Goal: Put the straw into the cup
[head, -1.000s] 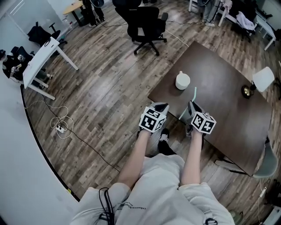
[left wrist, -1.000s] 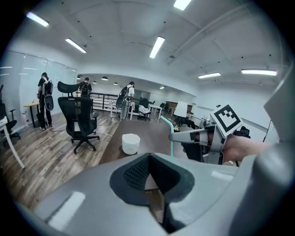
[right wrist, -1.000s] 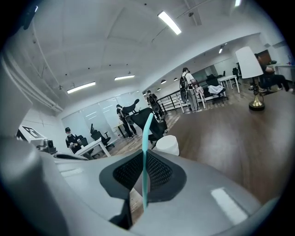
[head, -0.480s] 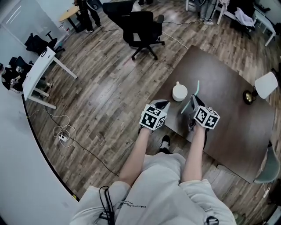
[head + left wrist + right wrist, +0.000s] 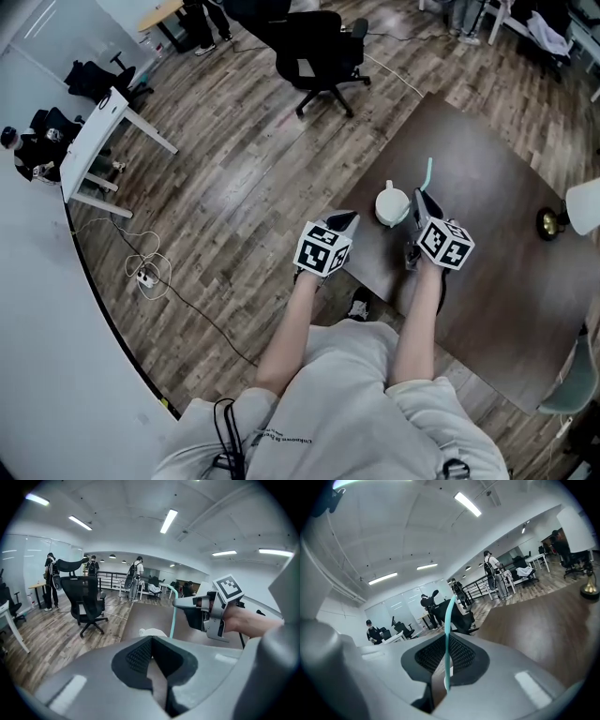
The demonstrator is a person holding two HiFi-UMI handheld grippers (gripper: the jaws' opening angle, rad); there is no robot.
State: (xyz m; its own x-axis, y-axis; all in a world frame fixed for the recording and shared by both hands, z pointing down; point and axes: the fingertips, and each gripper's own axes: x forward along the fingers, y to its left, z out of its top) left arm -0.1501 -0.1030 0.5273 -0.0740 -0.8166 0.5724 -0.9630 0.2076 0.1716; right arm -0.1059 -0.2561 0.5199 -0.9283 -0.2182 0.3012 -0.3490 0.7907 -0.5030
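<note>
1. Fingers (image 5: 513, 674) of the right gripper (image 5: 446, 643) are clenched on the teal straw (image 5: 448, 620), which is held upright between them.
2. Nothing is held by the left gripper (image 5: 153, 643); its jaws are pressed together and empty.
3. Just beyond both grippers the white cup (image 5: 392, 205) is seen near the edge of the dark table (image 5: 487, 178), with the left gripper just beside it on one side and the straw just beside it on the other. The straw is not yet in it.
4. A second ago the straw was held well short of the cup. It has since been carried up alongside, so the approach is judged done and only the lift over the rim and the lowering are left.
5. Farther off, a black office chair (image 5: 323, 52) and a white desk (image 5: 94, 141) are seen on the wooden floor
</note>
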